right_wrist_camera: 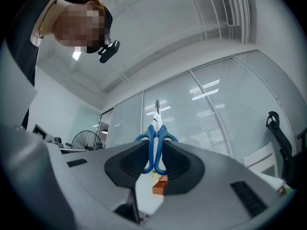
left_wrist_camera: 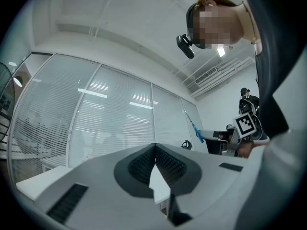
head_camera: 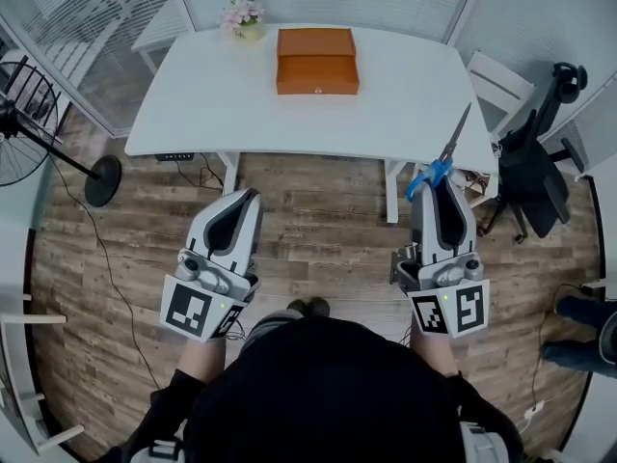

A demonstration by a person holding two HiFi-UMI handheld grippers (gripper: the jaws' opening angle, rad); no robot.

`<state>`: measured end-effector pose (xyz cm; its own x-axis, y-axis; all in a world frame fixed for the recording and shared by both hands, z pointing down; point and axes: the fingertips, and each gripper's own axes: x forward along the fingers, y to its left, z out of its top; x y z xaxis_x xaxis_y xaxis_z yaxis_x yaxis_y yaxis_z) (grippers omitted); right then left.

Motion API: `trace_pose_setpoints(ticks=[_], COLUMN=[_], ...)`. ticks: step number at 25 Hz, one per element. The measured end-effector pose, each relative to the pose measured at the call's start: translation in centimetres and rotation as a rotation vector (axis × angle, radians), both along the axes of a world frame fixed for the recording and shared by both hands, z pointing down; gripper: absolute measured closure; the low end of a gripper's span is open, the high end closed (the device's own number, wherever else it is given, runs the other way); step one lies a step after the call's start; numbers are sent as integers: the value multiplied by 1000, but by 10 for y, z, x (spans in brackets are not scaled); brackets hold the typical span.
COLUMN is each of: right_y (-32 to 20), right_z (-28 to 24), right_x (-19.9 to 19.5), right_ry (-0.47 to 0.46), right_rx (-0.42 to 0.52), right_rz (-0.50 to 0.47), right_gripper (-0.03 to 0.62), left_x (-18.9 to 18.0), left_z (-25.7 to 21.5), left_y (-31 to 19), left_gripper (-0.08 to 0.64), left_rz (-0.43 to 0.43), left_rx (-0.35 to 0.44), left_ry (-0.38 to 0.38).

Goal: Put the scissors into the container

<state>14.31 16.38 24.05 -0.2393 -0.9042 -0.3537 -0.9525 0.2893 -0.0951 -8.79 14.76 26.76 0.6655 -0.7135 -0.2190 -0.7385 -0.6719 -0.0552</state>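
Observation:
My right gripper [head_camera: 431, 183] is shut on blue-handled scissors [head_camera: 442, 162], whose blades point up and away toward the table's right end. In the right gripper view the scissors [right_wrist_camera: 156, 138] stand upright between the jaws, held by the handles. An orange box [head_camera: 317, 60], the container, sits closed on the white table [head_camera: 202, 95] at its far middle; it shows small past the jaws as the orange box [right_wrist_camera: 161, 185]. My left gripper [head_camera: 250, 197] hangs over the wooden floor in front of the table, jaws together with nothing in them. The left gripper [left_wrist_camera: 155, 150] points at window blinds.
A small pot of pink flowers [head_camera: 243, 17] stands at the table's back left. A black floor fan [head_camera: 29, 128] is at the left, a black office chair [head_camera: 540, 162] at the right, and a white chair [head_camera: 496, 80] beside the table's right end.

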Motion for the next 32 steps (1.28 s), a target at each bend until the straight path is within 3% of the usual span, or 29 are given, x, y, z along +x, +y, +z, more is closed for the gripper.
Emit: trace_pose_setpoints(ticks=[19, 32], right_y=[-2, -54], right_z=[13, 17], right_x=[6, -1], right_ry=[12, 22], right_rx=[-13, -16], right_rz=[-32, -18], right_gripper=[502, 502], left_x=[8, 5], left_z=[12, 11], left_y=[3, -53], left_gripper=[549, 549], left_rz=[-29, -16], left_rx=[-23, -15], left_ry=[8, 29])
